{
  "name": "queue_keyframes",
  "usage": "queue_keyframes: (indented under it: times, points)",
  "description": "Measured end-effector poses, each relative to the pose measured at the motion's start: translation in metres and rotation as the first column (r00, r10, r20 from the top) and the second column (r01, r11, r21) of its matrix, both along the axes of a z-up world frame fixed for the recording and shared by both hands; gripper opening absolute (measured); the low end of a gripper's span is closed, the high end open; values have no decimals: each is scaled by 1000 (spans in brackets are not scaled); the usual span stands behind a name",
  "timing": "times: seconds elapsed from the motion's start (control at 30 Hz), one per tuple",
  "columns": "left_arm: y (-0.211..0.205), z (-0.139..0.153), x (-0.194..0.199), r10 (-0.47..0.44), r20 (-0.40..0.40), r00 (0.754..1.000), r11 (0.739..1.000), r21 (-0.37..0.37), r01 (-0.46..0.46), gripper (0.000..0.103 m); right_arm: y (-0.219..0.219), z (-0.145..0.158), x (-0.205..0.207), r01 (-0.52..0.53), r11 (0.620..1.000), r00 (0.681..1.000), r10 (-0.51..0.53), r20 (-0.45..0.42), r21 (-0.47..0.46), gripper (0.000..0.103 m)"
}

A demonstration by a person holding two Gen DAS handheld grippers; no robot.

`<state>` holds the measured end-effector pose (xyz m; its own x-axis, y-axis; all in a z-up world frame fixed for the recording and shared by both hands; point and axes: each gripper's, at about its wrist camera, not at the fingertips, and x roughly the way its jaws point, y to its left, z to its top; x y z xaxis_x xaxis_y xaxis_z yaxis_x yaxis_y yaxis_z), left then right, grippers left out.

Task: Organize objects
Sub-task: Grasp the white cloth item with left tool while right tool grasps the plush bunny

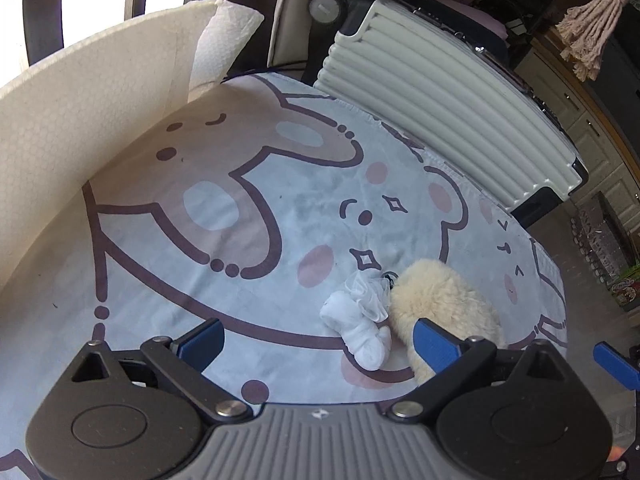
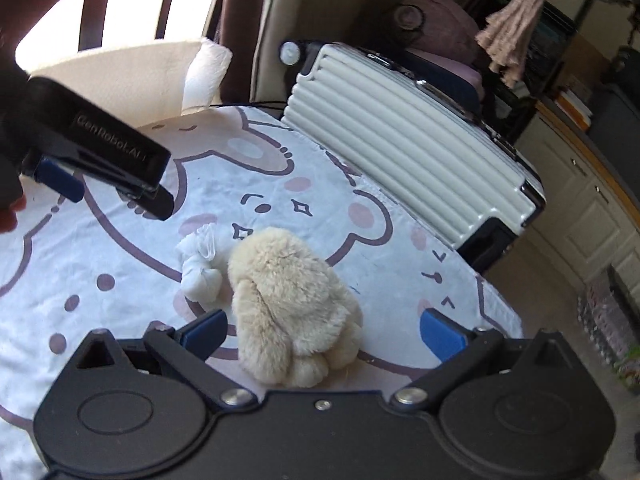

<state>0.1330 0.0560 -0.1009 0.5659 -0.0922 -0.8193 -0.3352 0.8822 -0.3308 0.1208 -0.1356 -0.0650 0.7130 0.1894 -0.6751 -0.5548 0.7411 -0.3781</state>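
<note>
Sunlit room w/ a window behind; the work surface is a counter (image 1: 168, 280) under a cloth printed w/ cartoon bears. At its far edge lies a ribbed white suitcase (image 1: 440, 112) on its side, closed as far as I can tell. On the window side stands a cream box (image 1: 80, 112) w/ a tall wall and some white paper (image 1: 224, 48) poking up at its end.

Task status, my read: barely begun, nothing put away yet. Both loose things sit out on the cloth. The plush rabbit (image 2: 288, 300) lies near the front edge, and the white knotted cloth bundle (image 2: 200, 268) lies right beside it, touching or nearly so, can't say which.

My left claw (image 1: 320, 340) is spread wide and empty, above the cloth w/ the bundle roughly between the fingers but the pads not on it. My right claw (image 2: 324, 336) is also spread wide, empty, straddling the rabbit w/out pressing it.

Left to do, I'd guess: pinch each item, then carry both to wherever they belong. Box or suitcase, can't tell which; box inside isn't visible.
</note>
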Motion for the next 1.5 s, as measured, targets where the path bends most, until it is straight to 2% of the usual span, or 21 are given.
queue_keyframes:
  times: [0.13,0.27,0.5,0.63,0.73,0.93,0.97,1.03,1.23,1.37,1.5]
  points:
    - [2,-14,9,7,-49,999,998,-56,-10,85,12,-15,9,-128,984,991,132,26,-121,103]
    - [1,-23,17,25,-69,997,996,-84,-31,80,20,-31,18,-237,952,971,239,-13,-193,103]
    - [-8,-31,30,1,-86,996,998,-65,-6,73,31,-55,39,-373,892,928,355,-114,-255,103]
    - [-10,-36,34,-28,-102,994,999,-30,26,67,31,-65,57,-414,870,908,377,-180,-267,103]
    - [-9,-41,36,-42,-115,993,999,-31,39,65,34,-72,69,-433,861,896,381,-228,-265,103]
    - [-10,-50,40,-59,-129,990,997,-49,53,61,40,-85,88,-415,886,888,347,-300,-205,102]
    - [-11,-51,41,-64,-131,989,997,-48,58,61,40,-87,91,-407,892,887,334,-319,-196,100]
    - [-11,-53,42,-69,-134,989,997,-42,63,60,39,-92,96,-386,903,887,309,-342,-187,82]
    - [-13,-59,46,-75,-129,989,996,-47,70,60,39,-94,101,-327,936,892,260,-369,-132,62]
    - [-17,-61,48,-77,-119,990,996,-55,71,59,37,-92,103,-279,954,903,223,-366,-110,54]
    - [-20,-61,50,-76,-113,991,995,-70,68,58,30,-87,110,-182,981,922,145,-358,-72,49]
